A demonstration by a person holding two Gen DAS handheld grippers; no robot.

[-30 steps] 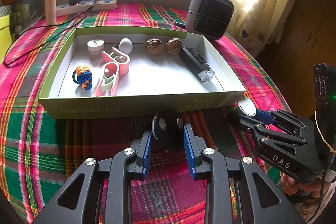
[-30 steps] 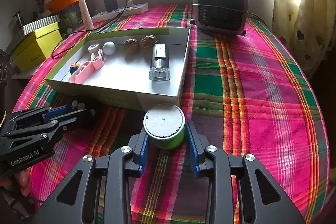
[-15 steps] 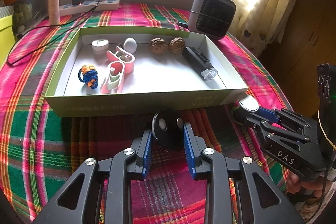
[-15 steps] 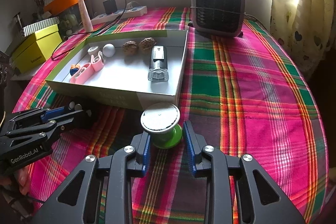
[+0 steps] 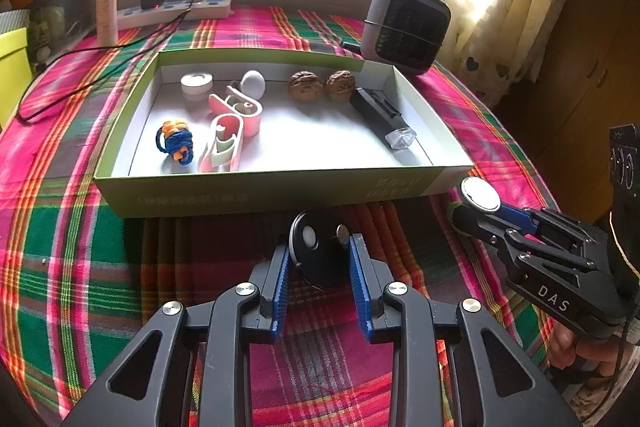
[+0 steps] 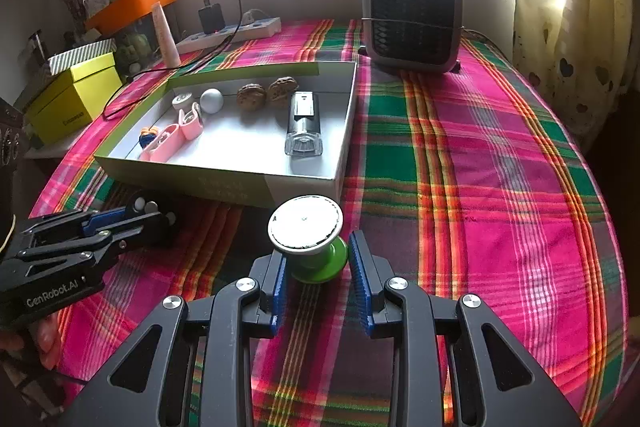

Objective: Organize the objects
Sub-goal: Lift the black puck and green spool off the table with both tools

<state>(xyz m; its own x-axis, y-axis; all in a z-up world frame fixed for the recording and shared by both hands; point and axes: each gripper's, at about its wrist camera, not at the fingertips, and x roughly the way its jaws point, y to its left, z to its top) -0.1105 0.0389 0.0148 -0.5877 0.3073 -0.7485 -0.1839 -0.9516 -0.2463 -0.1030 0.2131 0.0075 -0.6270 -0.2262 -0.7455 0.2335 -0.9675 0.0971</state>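
The left gripper is clamped on a black disc, held just short of the green tray, likely staged for loading. The right gripper brackets a tilted green spool; its jaws stand apart with gaps either side, so the spool rests on the plaid cloth.

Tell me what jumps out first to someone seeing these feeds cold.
The loud plaid cloth under everything, and the open box in the middle with small items along its floor. In front of the box, the left gripper grips a black disc; the right gripper flanks a green spool with white top. A grey heater stands behind.
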